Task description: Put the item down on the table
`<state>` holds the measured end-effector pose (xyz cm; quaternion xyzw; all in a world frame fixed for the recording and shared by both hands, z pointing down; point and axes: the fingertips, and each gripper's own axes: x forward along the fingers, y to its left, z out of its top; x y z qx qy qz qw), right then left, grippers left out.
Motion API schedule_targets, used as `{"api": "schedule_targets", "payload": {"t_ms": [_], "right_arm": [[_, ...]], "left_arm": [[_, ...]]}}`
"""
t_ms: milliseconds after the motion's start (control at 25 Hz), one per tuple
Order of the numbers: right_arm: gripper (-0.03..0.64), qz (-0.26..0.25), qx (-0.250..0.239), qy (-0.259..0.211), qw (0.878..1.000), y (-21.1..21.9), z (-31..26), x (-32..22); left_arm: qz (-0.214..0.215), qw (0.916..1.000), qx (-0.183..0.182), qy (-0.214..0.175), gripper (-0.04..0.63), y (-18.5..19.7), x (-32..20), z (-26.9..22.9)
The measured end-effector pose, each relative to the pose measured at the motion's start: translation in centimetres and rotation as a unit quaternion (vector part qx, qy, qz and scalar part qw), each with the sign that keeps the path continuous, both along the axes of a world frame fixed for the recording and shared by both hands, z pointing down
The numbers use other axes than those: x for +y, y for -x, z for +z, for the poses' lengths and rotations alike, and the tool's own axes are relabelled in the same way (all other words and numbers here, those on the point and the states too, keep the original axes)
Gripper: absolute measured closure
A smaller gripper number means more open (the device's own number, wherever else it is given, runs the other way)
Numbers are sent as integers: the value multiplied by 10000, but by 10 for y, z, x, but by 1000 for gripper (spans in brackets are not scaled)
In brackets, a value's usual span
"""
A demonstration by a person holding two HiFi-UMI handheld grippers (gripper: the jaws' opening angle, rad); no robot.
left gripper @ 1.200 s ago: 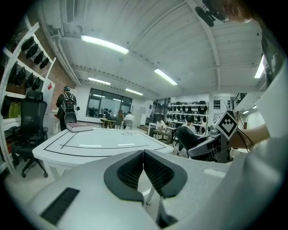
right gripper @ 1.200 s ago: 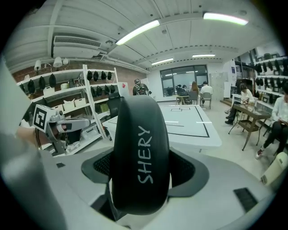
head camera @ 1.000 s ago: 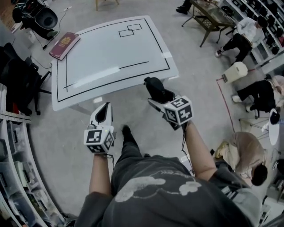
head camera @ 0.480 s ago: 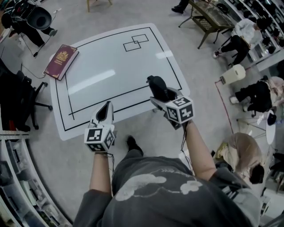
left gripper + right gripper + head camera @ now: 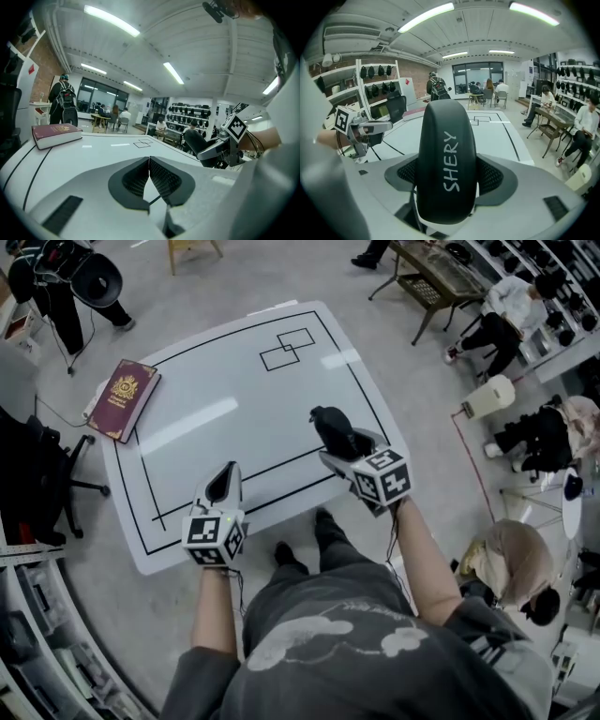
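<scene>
The right gripper (image 5: 341,450) squeezes the black case (image 5: 328,426) over the table (image 5: 216,390), its long side pointing to 11 o'clock. The left gripper (image 5: 221,486) is pinched together.

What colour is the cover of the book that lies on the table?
Dark red, with a gold emblem on the book; the head view shows it best.

Only a maroon book (image 5: 123,399) at the far-left corner occupies the white table (image 5: 244,381); the rest lies open.
</scene>
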<state>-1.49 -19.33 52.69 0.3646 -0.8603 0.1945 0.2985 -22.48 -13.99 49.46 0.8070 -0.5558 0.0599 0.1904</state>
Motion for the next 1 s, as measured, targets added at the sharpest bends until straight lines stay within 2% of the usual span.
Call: {"api": "schedule_targets", "payload": {"t_ms": [160,440,560,720,1000], "right_arm": [[276,-145,125,-83,9998,-2,5,-36],[276,-798,352,-392,9954,-1,3,-127],[276,-1200,492,-372,9909,3,9,-166],[276,-1873,935,-363,9772,10,19,-206],[276,-2955,1485,-718,9410,34,26,-284]], "left_arm": [[-61,9999,-93,-31,592,1,-21,-3],[-497,9984,-267,0,592,1,-75,-9],[-711,9970,-295,57,592,-2,-99,-10],[-959,9945,-404,114,592,-2,-129,-12],[-1246,9906,-530,200,592,7,-172,-16]]}}
